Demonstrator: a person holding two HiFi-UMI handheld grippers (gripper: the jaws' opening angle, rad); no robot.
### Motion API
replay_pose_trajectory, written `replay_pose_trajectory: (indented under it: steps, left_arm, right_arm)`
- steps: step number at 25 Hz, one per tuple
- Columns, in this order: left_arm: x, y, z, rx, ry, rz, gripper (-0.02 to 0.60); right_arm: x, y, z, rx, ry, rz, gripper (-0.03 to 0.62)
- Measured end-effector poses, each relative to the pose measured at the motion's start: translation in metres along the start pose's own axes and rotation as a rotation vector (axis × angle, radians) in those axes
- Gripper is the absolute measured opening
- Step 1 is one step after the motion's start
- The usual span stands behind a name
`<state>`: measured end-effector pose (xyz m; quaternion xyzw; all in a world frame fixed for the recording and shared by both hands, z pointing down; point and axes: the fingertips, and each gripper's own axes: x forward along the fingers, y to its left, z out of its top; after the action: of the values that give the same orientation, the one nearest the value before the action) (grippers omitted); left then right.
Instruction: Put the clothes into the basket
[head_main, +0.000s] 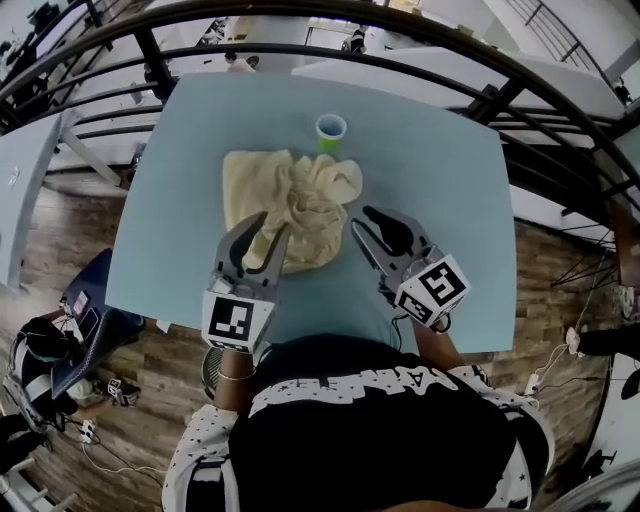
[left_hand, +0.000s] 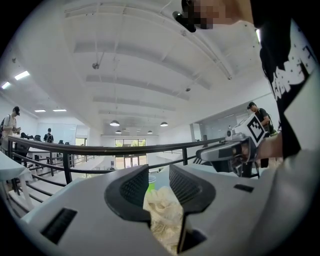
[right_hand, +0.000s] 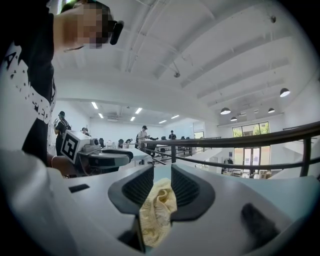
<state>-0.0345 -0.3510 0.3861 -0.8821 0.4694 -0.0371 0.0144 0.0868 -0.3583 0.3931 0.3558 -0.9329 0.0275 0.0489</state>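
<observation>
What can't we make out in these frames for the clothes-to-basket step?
- Basket: in no view.
- Round thing below the table edge, head view: mostly hidden by the left arm; unidentifiable.
- Cloth near edge, head view: partly covered by left tool and right tool.
- Cup contents, head view: too small.
- Both gripper views: tool bodies block all but a strip of cloth.

A big open-plan office or lab hall, with a black metal railing (left_hand: 100, 149) across mid-frame, round hanging ceiling lamps (left_hand: 114, 123) above it, and a wood-plank floor (head_main: 150, 370) at lower left under the pale blue bench (head_main: 420, 180).
</observation>
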Motion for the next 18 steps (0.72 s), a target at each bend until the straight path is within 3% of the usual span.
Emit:
replay_pose_trajectory:
  steps: [7,18]
  left_arm:
    - [0.001,0.018,-0.014,0.020,-0.010,0.026,0.135]
    - [0.006,0.035,-0.048,0.057,0.071,0.009,0.212]
  right_arm:
    - [0.008,-0.001,-0.005,-0.026,-0.011,0.032,0.132]
    - [0.022,-0.017,-0.032,-0.001,0.050,0.022,0.184]
